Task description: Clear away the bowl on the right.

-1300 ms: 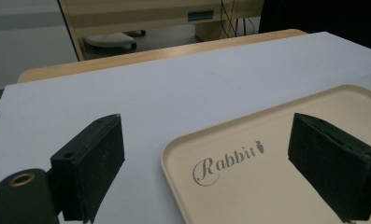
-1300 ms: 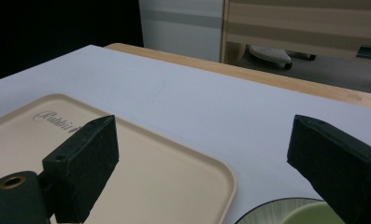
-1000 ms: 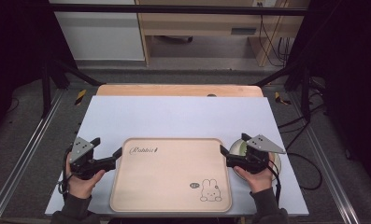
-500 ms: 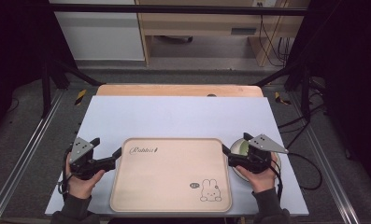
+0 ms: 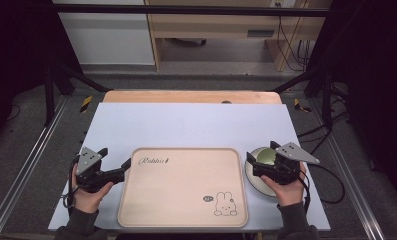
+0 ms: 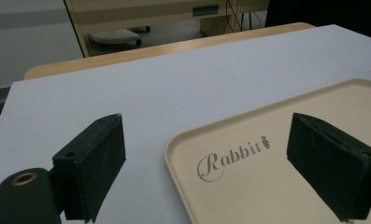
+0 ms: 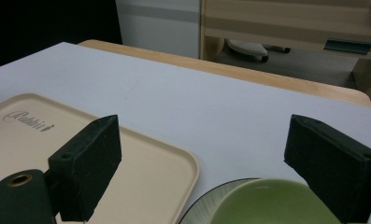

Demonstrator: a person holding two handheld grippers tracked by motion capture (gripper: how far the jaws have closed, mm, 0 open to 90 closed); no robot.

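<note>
Right claw [image 5: 256,165] has crept off the tray [image 5: 183,187] onto the bowl [image 5: 266,157], jaws spread, ready to grab. Left claw [image 5: 126,165] stays released at tray's left corner.

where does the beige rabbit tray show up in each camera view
High view: the tray lies at bottom centre, between the two grippers.
Left gripper view: its corner with the Rabbit lettering sits lower right, between the jaws.
Right gripper view: it lies at lower left, beside the green bowl.
Shared landmark: the Rabbit lettering.
</note>
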